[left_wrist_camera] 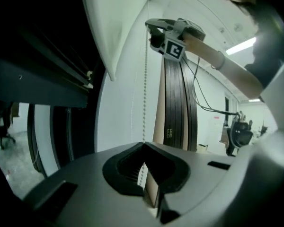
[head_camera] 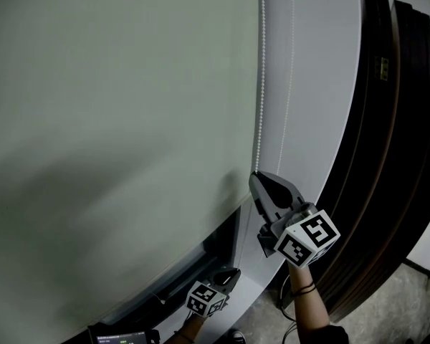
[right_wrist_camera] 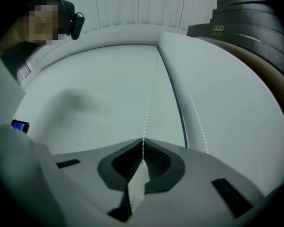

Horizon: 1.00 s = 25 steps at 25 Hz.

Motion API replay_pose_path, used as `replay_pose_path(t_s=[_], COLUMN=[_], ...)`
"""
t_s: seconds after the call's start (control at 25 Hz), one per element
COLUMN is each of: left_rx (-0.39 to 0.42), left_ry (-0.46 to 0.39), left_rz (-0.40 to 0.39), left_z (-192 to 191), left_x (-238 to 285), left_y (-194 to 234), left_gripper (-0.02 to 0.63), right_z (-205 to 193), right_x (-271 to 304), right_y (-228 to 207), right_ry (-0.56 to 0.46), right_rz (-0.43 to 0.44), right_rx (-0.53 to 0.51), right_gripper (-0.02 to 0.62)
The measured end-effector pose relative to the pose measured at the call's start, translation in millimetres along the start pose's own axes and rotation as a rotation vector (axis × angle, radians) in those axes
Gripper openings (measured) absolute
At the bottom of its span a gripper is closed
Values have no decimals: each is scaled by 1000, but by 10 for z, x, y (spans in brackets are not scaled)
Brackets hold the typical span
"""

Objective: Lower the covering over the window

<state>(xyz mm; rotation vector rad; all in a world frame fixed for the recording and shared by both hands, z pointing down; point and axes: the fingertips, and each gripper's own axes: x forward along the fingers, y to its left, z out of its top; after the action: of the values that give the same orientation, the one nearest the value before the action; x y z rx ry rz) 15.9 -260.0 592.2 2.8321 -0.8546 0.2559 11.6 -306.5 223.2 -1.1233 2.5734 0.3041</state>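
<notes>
The right gripper (right_wrist_camera: 143,142) has its jaws pressed together on the bead chain (right_wrist_camera: 149,98), pinching one strand. Lower on that same strand, the left gripper (left_wrist_camera: 144,148) also pinches it between closed jaws. The chain hangs just beside the right edge of the pale roller blind (head_camera: 115,120), which covers most of the window. Dark curved panels (head_camera: 398,156) stand to the right.

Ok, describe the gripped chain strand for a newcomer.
Find the large pale roller blind. Along its right edge hang two white bead-chain strands; the gripped strand is nearest the blind, running into the right gripper, unlike the fainter strand beside it.
</notes>
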Motion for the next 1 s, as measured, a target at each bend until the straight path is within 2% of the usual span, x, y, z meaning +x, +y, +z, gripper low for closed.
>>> replay_pose_path(t_s=[0.08, 0.16, 0.28, 0.36, 0.64, 0.84, 1.0], left_rx=[50, 55, 42, 50, 138, 207, 245], left_ry=[6, -10, -73, -126, -389, -501, -567], left_rz=[-8, -12, -16, -11, 4, 14, 15], left_z=[2, 56, 269, 469, 1501, 2331, 2859], left_x=[-29, -53, -116, -185, -573, -803, -878], left_y=[-41, -68, -99, -108, -187, -273, -240], left_gripper=[3, 5, 6, 6, 6, 6, 6], right_z=[14, 37, 43, -21, -410, -579, -581], right_x=[-52, -101, -166, -198, -282, -390, -429], right_y=[-31, -43, -89, -117, -134, -144, -75], right_ry=[-28, -53, -76, -54, 36, 46, 47], right_rz=[-29, -29, -27, -38, -70, -86, -64], right_rx=[-9, 13, 65, 54, 28, 52, 64], right_gripper=[15, 15, 15, 15, 14, 14, 12])
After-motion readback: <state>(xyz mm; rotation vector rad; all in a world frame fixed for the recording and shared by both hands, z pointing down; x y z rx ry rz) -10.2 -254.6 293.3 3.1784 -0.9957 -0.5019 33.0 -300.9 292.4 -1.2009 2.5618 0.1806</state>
